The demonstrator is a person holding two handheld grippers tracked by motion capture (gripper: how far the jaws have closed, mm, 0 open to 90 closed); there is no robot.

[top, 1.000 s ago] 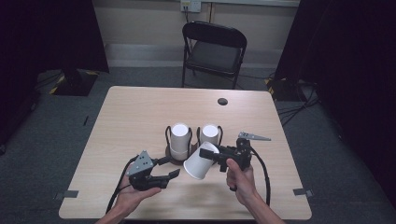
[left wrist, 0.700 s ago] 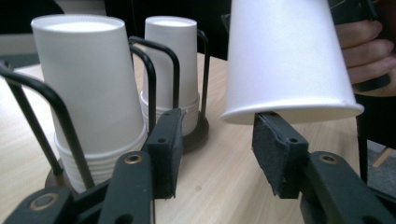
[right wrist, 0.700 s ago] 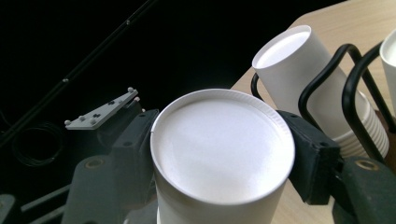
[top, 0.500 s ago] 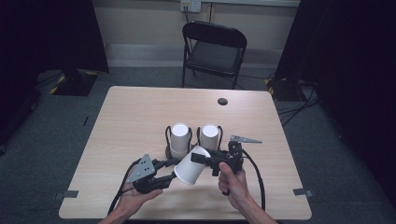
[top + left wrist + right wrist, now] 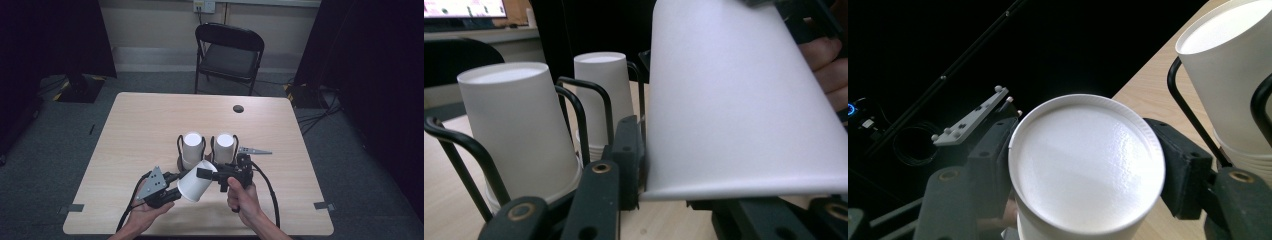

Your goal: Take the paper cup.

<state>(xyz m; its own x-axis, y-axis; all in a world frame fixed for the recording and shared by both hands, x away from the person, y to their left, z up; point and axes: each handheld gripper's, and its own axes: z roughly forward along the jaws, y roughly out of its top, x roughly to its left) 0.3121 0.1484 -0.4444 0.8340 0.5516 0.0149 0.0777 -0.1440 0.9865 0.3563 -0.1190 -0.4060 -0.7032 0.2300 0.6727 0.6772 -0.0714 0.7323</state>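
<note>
A white paper cup lies on its side above the table's front. My right gripper is shut on its narrow base, which faces the camera between the jaws in the right gripper view. My left gripper has just been closing its jaws on the wide mouth end. One pad touches the rim; the other jaw sits mostly hidden under the cup. Behind the cup, two stacks of upturned cups stand in a black wire holder.
The wooden table has a small dark round thing near its far edge. A black folding chair stands beyond it. Cables trail from both grippers toward the front edge.
The right gripper has carried the cup leftward and nearer the front. The left gripper's jaws have narrowed around the cup's mouth end.
</note>
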